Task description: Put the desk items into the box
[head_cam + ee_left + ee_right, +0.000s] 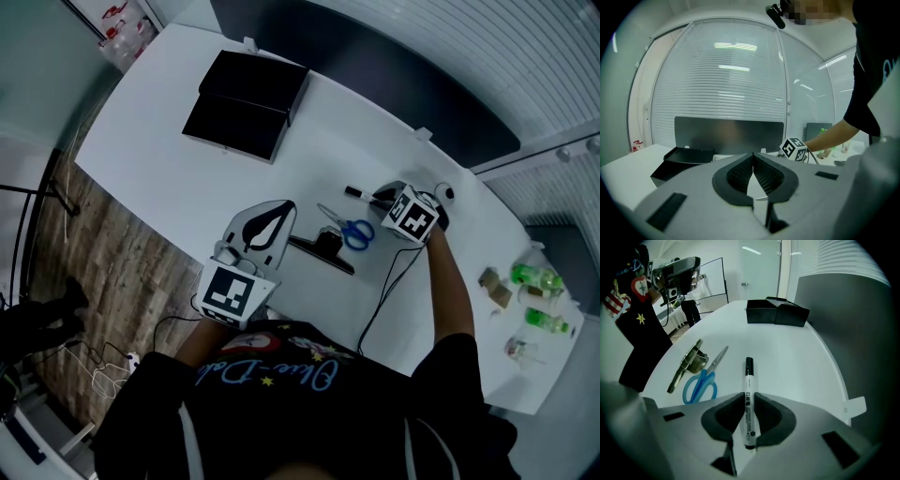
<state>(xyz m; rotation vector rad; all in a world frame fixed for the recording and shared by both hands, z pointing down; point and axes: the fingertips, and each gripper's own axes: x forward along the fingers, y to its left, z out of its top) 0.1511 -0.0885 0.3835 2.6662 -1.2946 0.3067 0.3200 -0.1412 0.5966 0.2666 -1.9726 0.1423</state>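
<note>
White-barrelled and black-capped, the marker (748, 376) lies on the table (797, 366) right between the fingers of the right gripper (749, 398). Its 2 pads (723, 417) have closed onto the barrel, 1 on each side, about half open in all because the barrel fills the gap. The grip sits on the rear part of the barrel, with the cap pointing out past the fingertips. That leaves the marker lined up with the fingers, so I judge it should lift without swinging. The gripper tips steeply down at the table, which suits a pick from flat.

Just left of those fingers lie the scissors (701, 383), and beside them a metal clip (691, 363). Both are untouched and clear of the pads. Far ahead of the fingertips, at the table's other end, stands the open black box (776, 315), where the marker must go.

The left gripper (753, 157) is held nearly level above the table, its fingers pressed together at the tips on nothing. It appears to wait its turn, already facing the box.
</note>
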